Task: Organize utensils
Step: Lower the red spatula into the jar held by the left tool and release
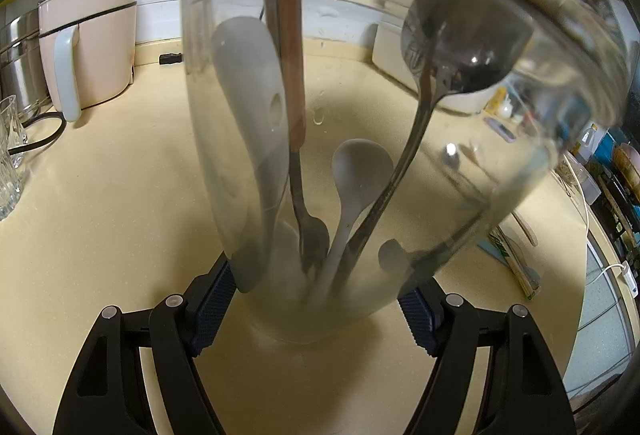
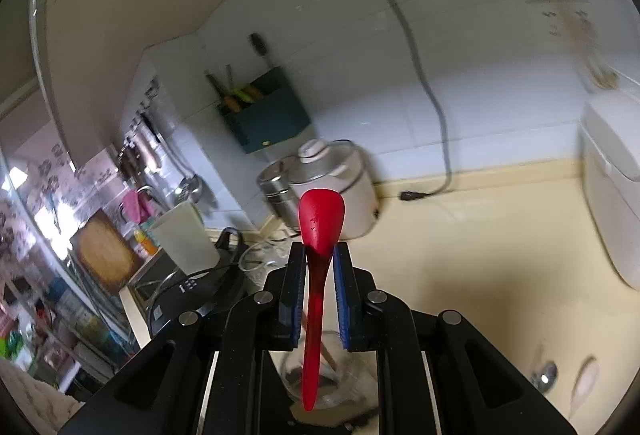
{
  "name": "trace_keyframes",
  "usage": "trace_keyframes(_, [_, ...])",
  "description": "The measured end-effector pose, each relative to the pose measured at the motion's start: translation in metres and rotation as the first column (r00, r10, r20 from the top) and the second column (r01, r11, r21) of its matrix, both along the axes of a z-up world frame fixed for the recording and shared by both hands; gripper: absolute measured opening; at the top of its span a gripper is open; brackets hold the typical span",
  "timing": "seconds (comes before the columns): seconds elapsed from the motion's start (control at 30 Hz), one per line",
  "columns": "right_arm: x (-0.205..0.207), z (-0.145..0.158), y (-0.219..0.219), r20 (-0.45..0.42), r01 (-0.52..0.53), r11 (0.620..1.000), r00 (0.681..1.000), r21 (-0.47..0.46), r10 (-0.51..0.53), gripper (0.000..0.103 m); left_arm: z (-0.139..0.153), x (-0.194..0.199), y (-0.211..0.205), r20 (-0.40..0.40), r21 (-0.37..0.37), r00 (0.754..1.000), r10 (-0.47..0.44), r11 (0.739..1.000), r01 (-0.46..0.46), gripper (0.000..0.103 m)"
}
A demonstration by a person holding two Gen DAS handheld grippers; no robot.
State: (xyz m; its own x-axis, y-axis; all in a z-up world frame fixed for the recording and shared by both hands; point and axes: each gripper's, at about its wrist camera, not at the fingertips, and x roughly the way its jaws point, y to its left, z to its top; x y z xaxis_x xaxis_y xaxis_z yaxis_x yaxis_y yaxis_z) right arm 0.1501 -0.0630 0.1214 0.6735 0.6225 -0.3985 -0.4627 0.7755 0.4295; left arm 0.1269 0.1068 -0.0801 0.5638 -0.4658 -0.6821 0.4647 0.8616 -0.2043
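Note:
My left gripper point(image 1: 316, 287) is shut on the base of a clear glass jar point(image 1: 460, 215), its blue pads pressed to both sides, above the beige counter point(image 1: 120, 235). Inside the jar stand a metal spoon point(image 1: 460, 47), a small white spoon point(image 1: 360, 163), a wooden-handled fork point(image 1: 308, 235) and a pale wide spoon point(image 1: 244, 75). My right gripper point(image 2: 320, 247) is shut on a red spoon point(image 2: 320, 219), bowl pointing away and handle hanging down over the jar's mouth point(image 2: 332, 383). A metal spoon point(image 2: 544, 375) and a pale spoon point(image 2: 584, 383) lie on the counter at lower right.
A pinkish-white electric pot point(image 1: 92, 47) and a steel pot point(image 2: 276, 187) stand against the tiled wall, with a cut-glass tumbler point(image 1: 8, 147) at the left edge. A white appliance point(image 2: 612, 187) sits on the right. A chopstick packet point(image 1: 516, 259) lies near the counter's curved edge.

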Motion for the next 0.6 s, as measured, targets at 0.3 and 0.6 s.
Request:
trace_keyframes(0.3, [0.011, -0.049, 0.058, -0.025, -0.049, 0.986, 0.999, -0.162, 0.046, 0.014, 0.001, 0.000, 0.002, 0.002, 0.003, 1.000, 0.001, 1.000, -0.001, 0.078])
trace_keyframes(0.6, [-0.016, -0.068, 0.063, -0.038, -0.073, 0.957, 0.997, -0.281, 0.065, 0.014, 0.001, -0.002, 0.006, -0.002, 0.011, 1.000, -0.007, 1.000, 0.007, 0.078])
